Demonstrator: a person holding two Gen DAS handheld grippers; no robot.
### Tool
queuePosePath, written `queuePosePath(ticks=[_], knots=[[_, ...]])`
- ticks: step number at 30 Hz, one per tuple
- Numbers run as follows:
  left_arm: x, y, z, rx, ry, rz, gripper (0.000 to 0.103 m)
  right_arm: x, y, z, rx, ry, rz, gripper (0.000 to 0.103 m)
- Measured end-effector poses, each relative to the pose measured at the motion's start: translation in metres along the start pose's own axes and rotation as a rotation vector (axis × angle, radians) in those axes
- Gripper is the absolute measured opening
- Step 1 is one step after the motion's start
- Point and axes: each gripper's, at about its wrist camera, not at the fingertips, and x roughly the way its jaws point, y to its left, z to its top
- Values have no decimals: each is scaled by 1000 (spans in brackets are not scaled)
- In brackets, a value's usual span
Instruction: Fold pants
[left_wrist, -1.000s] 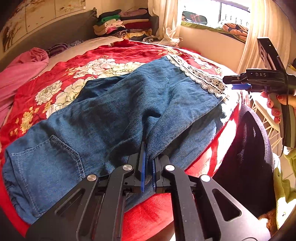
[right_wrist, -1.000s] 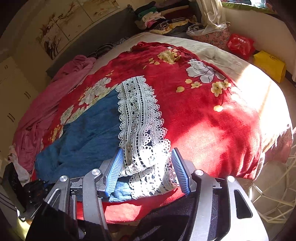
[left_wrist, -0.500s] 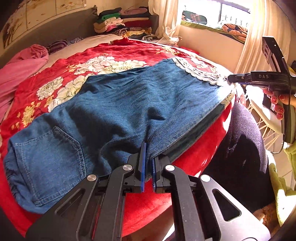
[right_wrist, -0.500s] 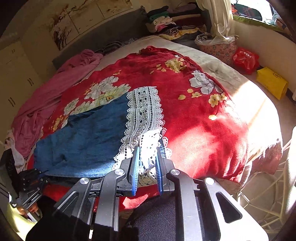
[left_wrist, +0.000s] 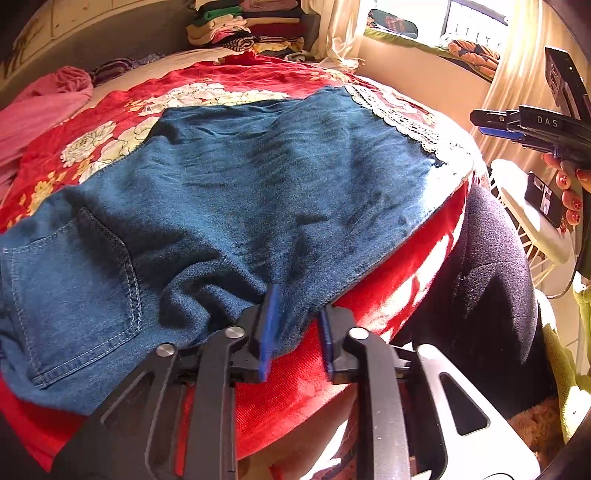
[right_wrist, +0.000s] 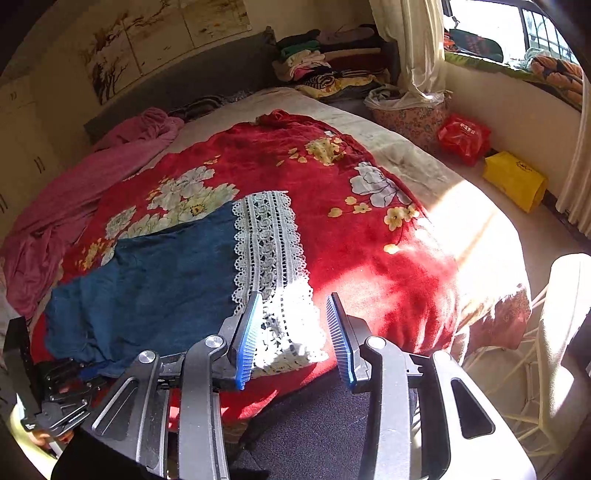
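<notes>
Blue denim pants (left_wrist: 236, 192) lie flat, folded lengthwise, across a red floral blanket (left_wrist: 110, 122), back pocket at the left, white lace hem (left_wrist: 402, 118) at the right. My left gripper (left_wrist: 295, 332) is open at the pants' near edge, denim lying loose between its jaws. In the right wrist view the pants (right_wrist: 155, 280) end in the lace hem (right_wrist: 269, 243). My right gripper (right_wrist: 295, 339) is open, the hem's near corner between its blue pads. The right gripper also shows in the left wrist view (left_wrist: 491, 123), off the bed's corner.
A pink blanket (right_wrist: 74, 192) lies at the bed's far left. Stacked folded clothes (right_wrist: 317, 55) sit by the headboard. Red (right_wrist: 463, 136) and yellow (right_wrist: 515, 181) bags lie on the floor. A white wire chair (right_wrist: 554, 350) stands at right.
Both grippers pulled the pants flat and smooth along the bed edge. The right gripper shut on the hem, then opened. The left gripper opened and let go of the denim.
</notes>
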Motion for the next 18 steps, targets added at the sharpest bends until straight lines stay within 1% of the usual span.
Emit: queuePosePath(ticks=[1, 2, 3, 4, 5, 7, 8, 9, 10, 13, 14, 16, 18], knots=[[-6, 1, 1, -1, -9, 4, 34, 4, 11, -1, -33, 11, 42, 40], [-13, 3, 2, -4, -22, 12, 35, 11, 20, -2, -64, 30, 73, 40], [-18, 7, 2, -14, -35, 27, 35, 19, 27, -4, -89, 50, 85, 41], [-23, 13, 3, -28, -41, 47, 38, 28, 31, -6, -102, 73, 87, 43], [-26, 21, 2, -47, -44, 63, 43, 40, 31, -8, -101, 112, 82, 45], [-28, 42, -1, -105, -42, 94, 45, 64, 23, -18, -75, 208, 85, 49], [-27, 55, -4, -143, -32, 115, 46, 73, 18, -26, -61, 241, 90, 50], [-26, 65, -8, -178, -20, 139, 46, 77, 14, -30, -50, 239, 98, 51], [-24, 76, -12, -212, -2, 155, 46, 76, 13, -34, -50, 218, 110, 51], [-28, 97, -20, -282, -1, 123, 46, 70, 11, -32, -47, 216, 136, 51], [-32, 98, -17, -288, -6, 128, 46, 67, 8, -29, -32, 213, 152, 51], [-45, 99, -6, -269, -43, 154, 46, 53, -1, -18, 10, 166, 189, 51], [-55, 101, 14, -248, -81, 151, 46, 45, -11, -1, 23, 115, 190, 55]])
